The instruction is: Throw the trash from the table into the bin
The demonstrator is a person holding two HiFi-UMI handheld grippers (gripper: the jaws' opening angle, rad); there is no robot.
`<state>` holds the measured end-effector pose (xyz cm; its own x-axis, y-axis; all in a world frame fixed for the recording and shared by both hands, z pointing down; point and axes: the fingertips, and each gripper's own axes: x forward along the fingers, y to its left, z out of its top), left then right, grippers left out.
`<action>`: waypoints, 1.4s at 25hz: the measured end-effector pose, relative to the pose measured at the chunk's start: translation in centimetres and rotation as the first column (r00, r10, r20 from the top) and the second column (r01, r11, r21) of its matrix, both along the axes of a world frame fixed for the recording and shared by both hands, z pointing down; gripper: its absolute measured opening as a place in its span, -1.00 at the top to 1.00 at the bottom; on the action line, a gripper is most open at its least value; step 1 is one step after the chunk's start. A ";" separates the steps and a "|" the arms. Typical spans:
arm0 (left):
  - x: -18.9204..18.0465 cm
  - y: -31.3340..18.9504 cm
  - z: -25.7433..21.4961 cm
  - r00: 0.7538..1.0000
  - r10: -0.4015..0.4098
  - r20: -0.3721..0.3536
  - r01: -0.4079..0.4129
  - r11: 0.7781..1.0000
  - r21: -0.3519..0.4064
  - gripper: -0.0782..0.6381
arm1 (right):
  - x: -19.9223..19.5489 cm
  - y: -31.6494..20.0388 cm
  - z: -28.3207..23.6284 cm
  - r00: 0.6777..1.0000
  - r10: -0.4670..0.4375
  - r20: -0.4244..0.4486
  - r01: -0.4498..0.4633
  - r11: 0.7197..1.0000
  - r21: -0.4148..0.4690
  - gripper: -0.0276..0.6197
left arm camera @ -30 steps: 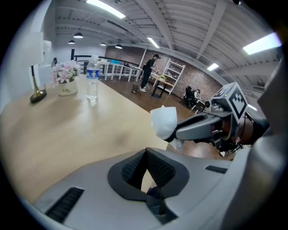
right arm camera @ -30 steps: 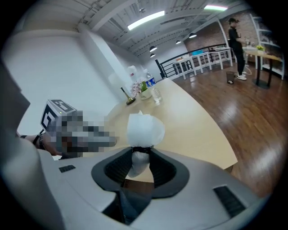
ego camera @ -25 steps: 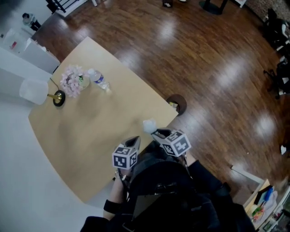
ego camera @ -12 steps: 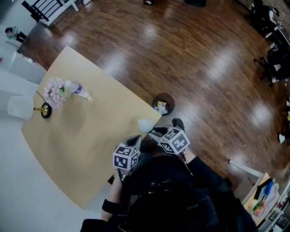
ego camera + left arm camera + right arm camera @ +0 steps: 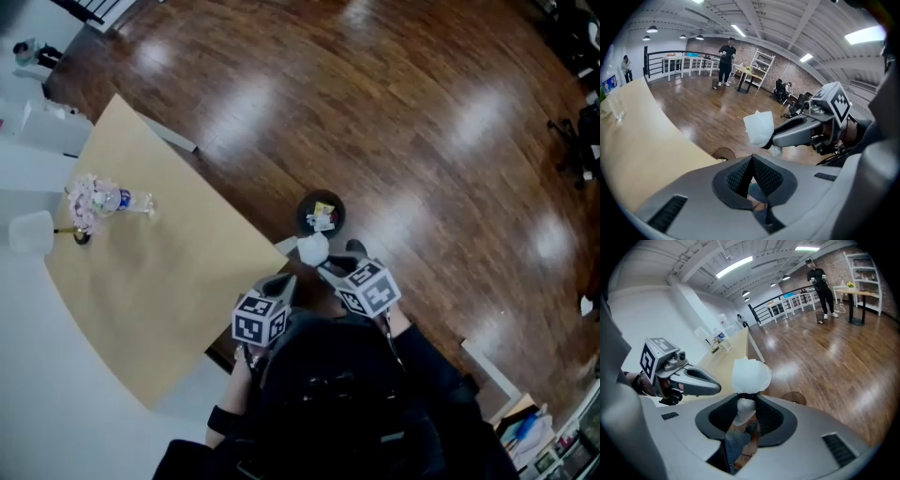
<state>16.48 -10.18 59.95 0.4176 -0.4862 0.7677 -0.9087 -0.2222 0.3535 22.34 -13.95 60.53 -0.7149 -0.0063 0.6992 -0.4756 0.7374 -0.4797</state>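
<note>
Right gripper (image 5: 746, 398): jaws partly closed, pinching a white paper wad (image 5: 751, 375) at its narrow waist. Most of the wad bulges out past the tips, and a smaller bit hangs back inside the jaw gap.

Left gripper (image 5: 752, 158): jaws together, pads meeting at the tips, nothing between them. It sits just left of the right gripper (both point forward and down).

Bin (image 5: 302, 208) stands on the wood floor (image 5: 422, 141) just ahead of the right jaws, beyond the wad. From the head view the wad reads just short of the bin's rim; can't tell whether it's over the opening. Some trash (image 5: 323, 217) is already inside.

Table (image 5: 141, 281) lies left of the left jaws, with its near corner close to the wad's left side. A bottle (image 5: 122, 200) and flowers (image 5: 84, 195) sit at the table's far end, well apart from both jaws.
</note>
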 end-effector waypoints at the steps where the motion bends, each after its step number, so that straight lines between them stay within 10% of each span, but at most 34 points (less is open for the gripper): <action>1: 1.1 -0.7 0.4 1.000 0.002 -0.002 -0.002 1.000 -0.005 0.77 | 1.3 -0.8 0.8 1.000 0.008 -0.014 -0.008 1.000 -0.007 0.51; 11: 7.5 -5.4 7.2 0.999 -0.038 -0.008 0.038 0.998 -0.044 0.77 | 7.1 -6.0 8.4 0.993 0.008 -0.120 -0.016 0.998 -0.066 0.51; 35: 6.9 -8.2 29.9 0.953 -0.299 0.047 0.303 0.939 -0.162 0.76 | -1.7 -13.6 44.3 0.925 -0.108 -0.364 0.050 0.985 -0.163 0.50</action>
